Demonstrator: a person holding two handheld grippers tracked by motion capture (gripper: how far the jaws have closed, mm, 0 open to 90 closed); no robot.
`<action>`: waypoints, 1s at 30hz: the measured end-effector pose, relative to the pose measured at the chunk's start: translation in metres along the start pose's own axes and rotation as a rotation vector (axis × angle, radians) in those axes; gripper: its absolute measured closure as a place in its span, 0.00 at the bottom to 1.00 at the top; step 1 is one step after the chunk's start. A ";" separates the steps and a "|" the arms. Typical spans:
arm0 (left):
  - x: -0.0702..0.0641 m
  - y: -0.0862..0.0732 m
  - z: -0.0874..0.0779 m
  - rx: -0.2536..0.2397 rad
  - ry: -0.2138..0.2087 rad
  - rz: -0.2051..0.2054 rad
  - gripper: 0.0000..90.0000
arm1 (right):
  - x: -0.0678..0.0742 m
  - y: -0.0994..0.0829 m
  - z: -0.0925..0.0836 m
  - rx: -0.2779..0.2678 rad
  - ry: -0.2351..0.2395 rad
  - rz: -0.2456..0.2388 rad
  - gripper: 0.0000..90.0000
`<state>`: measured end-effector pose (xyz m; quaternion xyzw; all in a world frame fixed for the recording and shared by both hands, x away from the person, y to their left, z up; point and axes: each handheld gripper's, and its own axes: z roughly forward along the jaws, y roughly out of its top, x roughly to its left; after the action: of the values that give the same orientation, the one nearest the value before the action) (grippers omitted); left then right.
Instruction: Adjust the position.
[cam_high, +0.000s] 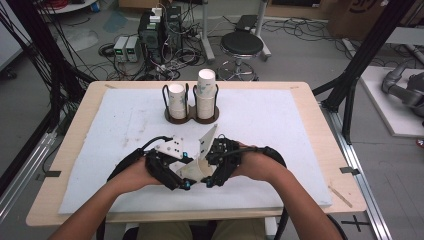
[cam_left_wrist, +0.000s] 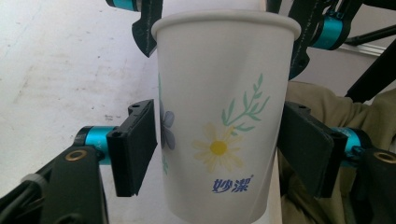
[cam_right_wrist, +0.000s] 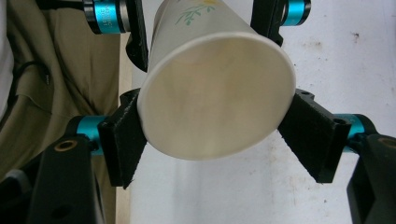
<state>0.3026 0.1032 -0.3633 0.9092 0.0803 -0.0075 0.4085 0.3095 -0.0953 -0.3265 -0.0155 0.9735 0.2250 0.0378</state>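
Note:
A white paper cup (cam_high: 196, 170) with a daisy print lies on its side, held between both grippers near the table's front middle. In the left gripper view the cup (cam_left_wrist: 219, 121) stands between my left gripper's (cam_left_wrist: 219, 149) black pads, which touch its body on both sides. In the right gripper view the cup's open mouth (cam_right_wrist: 217, 107) faces the camera, and my right gripper (cam_right_wrist: 215, 135) is shut on its rim. From the high view the left gripper (cam_high: 184, 172) and right gripper (cam_high: 209, 167) face each other across the cup.
A dark two-ring cup holder (cam_high: 191, 119) stands at the back middle of the white mat (cam_high: 275, 130), holding a short cup stack (cam_high: 176, 100) and a taller one (cam_high: 205, 92). The wooden table edge (cam_high: 320, 125) borders the mat. A stool (cam_high: 242, 46) stands beyond the table.

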 end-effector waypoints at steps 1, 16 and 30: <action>0.000 0.000 0.001 0.003 -0.002 0.001 0.36 | 0.000 0.001 0.001 0.005 0.000 -0.001 0.30; 0.002 -0.002 0.003 0.014 -0.016 0.002 0.39 | -0.001 0.006 0.002 0.022 0.024 -0.003 0.30; 0.009 -0.023 -0.004 -0.101 0.014 -0.072 0.37 | -0.011 -0.023 -0.019 -0.289 -0.008 0.152 0.24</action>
<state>0.3082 0.1224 -0.3788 0.8840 0.1159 -0.0119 0.4527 0.3201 -0.1243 -0.3183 0.0538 0.9292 0.3651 0.0218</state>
